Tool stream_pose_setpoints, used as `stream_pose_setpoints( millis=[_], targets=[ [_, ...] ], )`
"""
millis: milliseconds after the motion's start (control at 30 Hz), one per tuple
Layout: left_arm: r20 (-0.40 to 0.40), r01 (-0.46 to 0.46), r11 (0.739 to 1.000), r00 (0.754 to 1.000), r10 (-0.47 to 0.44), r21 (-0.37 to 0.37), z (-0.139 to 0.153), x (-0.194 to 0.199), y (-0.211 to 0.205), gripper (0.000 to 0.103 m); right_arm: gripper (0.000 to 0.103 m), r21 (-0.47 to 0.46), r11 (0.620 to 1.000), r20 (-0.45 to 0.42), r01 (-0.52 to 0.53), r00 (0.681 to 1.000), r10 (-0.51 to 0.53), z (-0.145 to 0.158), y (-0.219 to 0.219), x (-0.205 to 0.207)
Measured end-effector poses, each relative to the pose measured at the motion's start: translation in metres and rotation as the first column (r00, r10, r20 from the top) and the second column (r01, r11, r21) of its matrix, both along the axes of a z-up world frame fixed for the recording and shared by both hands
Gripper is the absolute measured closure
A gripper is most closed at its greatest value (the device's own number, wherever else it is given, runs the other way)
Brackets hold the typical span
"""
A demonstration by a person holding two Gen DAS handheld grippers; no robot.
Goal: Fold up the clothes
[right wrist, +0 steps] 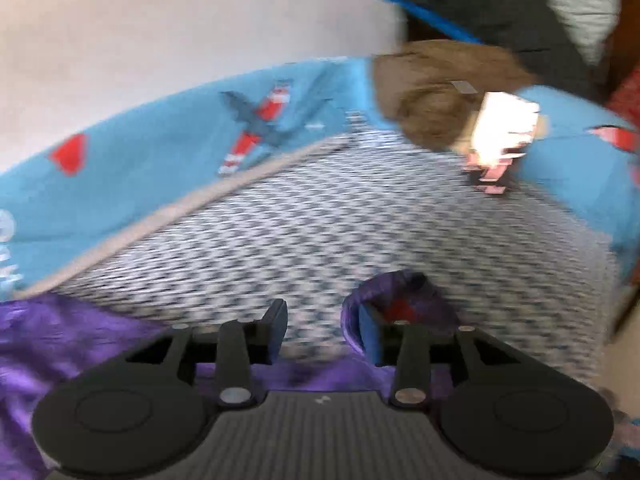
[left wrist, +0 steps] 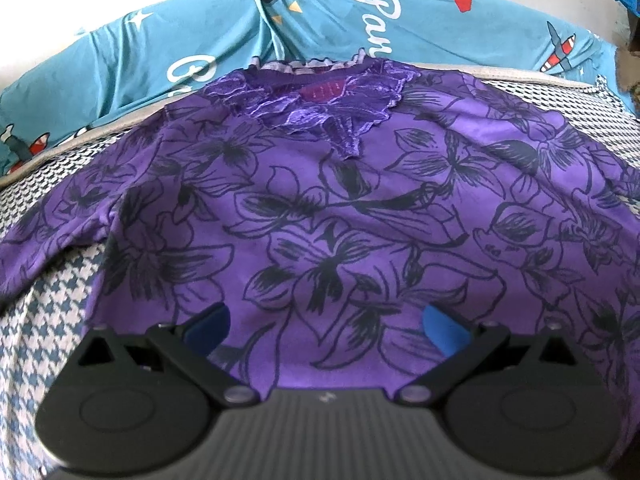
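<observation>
The bed point(left wrist: 36, 320) carries everything here: a houndstooth blanket point(right wrist: 320, 208) is spread over it, and a teal printed sheet point(left wrist: 120, 52) with aeroplanes and white lettering bunches along the far edge. On the blanket lies the purple floral top point(left wrist: 320, 220), front up with the lace neckline point(left wrist: 324, 108) at the far side and one sleeve trailing off to the left, laid flat, it seems, so that the sides can be folded in. The left tongs point(left wrist: 326, 320) hover low over the hem end of the top, jaws wide and nothing between the blue pads point(left wrist: 440, 328), probably waiting for the other side to be readied. The right wrist view is smeared by motion. There the right tongs point(right wrist: 322, 328) stand partly parted over bare blanket, with no cloth in the gap; a bunched end of purple cloth, likely the other sleeve point(right wrist: 404, 292), is draped around the right-hand finger rather than pinched, so I judge it caught or slipping, not gripped. More of the top shows beneath and left of these tongs. Beyond, on the sheet, sits a brownish bundle point(right wrist: 432, 92) and something pale and overexposed that I cannot identify. The folding looks barely begun
</observation>
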State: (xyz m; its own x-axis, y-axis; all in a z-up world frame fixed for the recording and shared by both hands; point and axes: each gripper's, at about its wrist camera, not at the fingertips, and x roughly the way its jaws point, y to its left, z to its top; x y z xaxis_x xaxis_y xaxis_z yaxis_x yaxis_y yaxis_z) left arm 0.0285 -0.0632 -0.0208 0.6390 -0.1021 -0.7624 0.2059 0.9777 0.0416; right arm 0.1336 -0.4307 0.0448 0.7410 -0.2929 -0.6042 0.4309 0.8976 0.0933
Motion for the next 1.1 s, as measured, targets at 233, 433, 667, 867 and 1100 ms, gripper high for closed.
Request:
stream_pose_setpoints(
  millis=[233,433,667,867,1100],
  targets=[
    [-0.019,-0.006,1.000,1.000,0.005,-0.011,-0.001,0.023,-0.004,0.000,0.064,0.092,0.975,0.001,-0.204,0.979,0.205,-0.010,0.053,0.043],
    [-0.010,-0.012,1.000,1.000,0.012,0.002,-0.002,0.035,-0.001,0.000,0.064,0.120,0.955,-0.033,-0.272,0.960,0.277,-0.019,0.091,0.074],
    [-0.018,-0.040,0.999,0.999,0.040,-0.036,0.001,0.037,0.008,0.000,0.062,0.128,0.932,-0.058,-0.338,0.936,0.348,-0.028,0.126,0.107],
    [-0.021,-0.063,0.997,0.998,0.062,-0.050,0.003,0.037,0.014,0.000,0.057,0.096,0.920,-0.090,-0.380,0.917,0.388,-0.033,0.151,0.128],
    [-0.039,-0.093,0.994,0.995,0.091,-0.065,0.002,0.042,0.018,0.000,0.056,0.080,0.921,-0.094,-0.382,0.917,0.389,-0.041,0.161,0.147]
  ],
)
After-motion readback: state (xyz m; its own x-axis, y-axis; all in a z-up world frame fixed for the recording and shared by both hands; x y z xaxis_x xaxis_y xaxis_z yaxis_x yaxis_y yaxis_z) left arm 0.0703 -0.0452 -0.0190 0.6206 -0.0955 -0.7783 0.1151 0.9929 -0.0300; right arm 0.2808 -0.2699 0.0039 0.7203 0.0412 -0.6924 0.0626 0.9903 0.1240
